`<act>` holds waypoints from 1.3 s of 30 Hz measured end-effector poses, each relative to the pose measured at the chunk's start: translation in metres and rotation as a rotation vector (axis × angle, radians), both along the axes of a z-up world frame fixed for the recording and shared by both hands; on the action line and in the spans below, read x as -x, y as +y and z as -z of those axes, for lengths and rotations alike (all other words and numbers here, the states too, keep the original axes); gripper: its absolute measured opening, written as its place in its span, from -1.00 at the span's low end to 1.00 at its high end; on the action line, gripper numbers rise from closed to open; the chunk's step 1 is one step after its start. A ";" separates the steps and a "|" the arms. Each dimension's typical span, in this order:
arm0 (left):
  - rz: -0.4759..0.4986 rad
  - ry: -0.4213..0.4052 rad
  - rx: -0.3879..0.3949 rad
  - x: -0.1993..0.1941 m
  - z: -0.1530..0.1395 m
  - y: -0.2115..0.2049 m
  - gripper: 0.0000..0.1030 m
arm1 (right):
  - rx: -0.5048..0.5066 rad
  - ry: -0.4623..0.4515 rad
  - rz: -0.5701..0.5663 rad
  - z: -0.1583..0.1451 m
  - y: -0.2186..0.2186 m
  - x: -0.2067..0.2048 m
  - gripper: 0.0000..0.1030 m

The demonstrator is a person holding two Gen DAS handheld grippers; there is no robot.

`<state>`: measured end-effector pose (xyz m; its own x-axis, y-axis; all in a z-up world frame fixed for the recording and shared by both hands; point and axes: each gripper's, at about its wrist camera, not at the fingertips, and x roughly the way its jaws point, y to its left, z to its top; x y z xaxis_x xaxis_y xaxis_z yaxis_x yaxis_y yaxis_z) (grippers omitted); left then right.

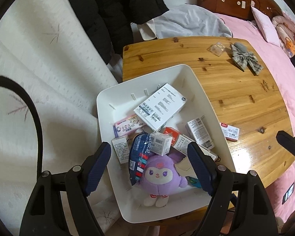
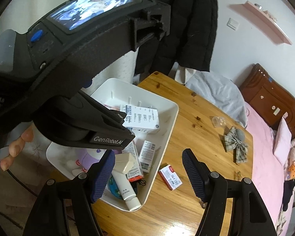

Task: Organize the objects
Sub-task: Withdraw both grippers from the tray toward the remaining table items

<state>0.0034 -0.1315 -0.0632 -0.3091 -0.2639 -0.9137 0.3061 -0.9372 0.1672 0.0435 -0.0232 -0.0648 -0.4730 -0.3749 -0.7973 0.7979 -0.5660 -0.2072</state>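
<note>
Wooden table holds a white bin of boxes, lower middle; both claws, left gripper and right gripper, gape empty.

Plush toy and boxes lie in the bin — small box beside it.

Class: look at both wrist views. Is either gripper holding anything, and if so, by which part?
Nothing is held. The left gripper hangs open above the purple plush toy in the white bin; the right gripper is open and empty.
</note>
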 end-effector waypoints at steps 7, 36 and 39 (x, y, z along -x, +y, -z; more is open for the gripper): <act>0.058 0.001 -0.012 0.024 -0.010 0.021 0.61 | 0.050 -0.031 0.082 0.000 0.026 0.018 0.39; 0.235 -0.007 0.001 0.203 -0.020 0.101 0.61 | 0.092 -0.228 0.257 0.085 0.121 0.129 0.39; 0.241 -0.042 -0.018 0.228 -0.003 0.100 0.61 | 0.074 -0.223 0.183 0.105 0.119 0.130 0.39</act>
